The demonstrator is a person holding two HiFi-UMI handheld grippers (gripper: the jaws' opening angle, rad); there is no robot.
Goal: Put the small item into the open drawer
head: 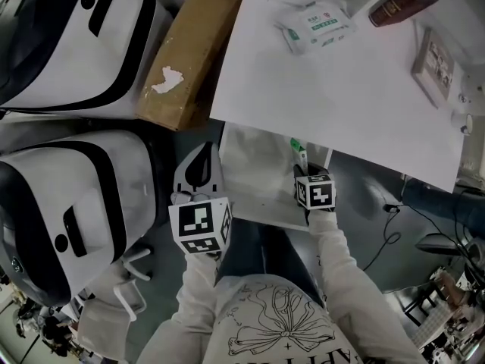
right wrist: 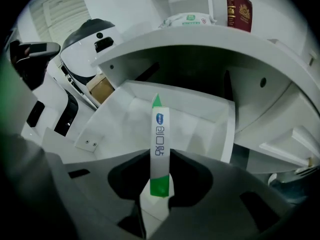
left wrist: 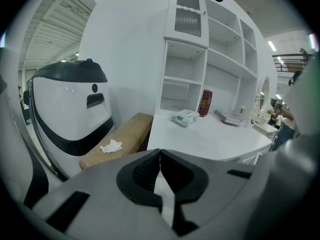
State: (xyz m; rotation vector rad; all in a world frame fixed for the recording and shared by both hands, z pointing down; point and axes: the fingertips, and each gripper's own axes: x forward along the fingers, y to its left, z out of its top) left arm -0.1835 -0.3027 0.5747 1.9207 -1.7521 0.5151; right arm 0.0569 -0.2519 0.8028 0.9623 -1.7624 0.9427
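The small item is a slim white stick with green ends [right wrist: 160,144], and my right gripper [right wrist: 159,159] is shut on its lower part. It points forward over the open white drawer [right wrist: 195,121], which is pulled out from under the white desk [head: 341,89]. In the head view the right gripper [head: 303,165] hangs above the drawer [head: 254,184] near its right side, and the stick's green tip [head: 298,145] shows. My left gripper [head: 198,174] is at the drawer's left edge. Its jaws [left wrist: 160,156] are shut with nothing between them.
Two big white-and-black rounded machines [head: 68,203] stand to the left, with a brown cardboard box [head: 189,51] beside the desk. On the desk lie a pack of wipes [head: 317,25], a red book [head: 402,4] and a flat framed thing [head: 433,63]. Cables lie on the floor at the right.
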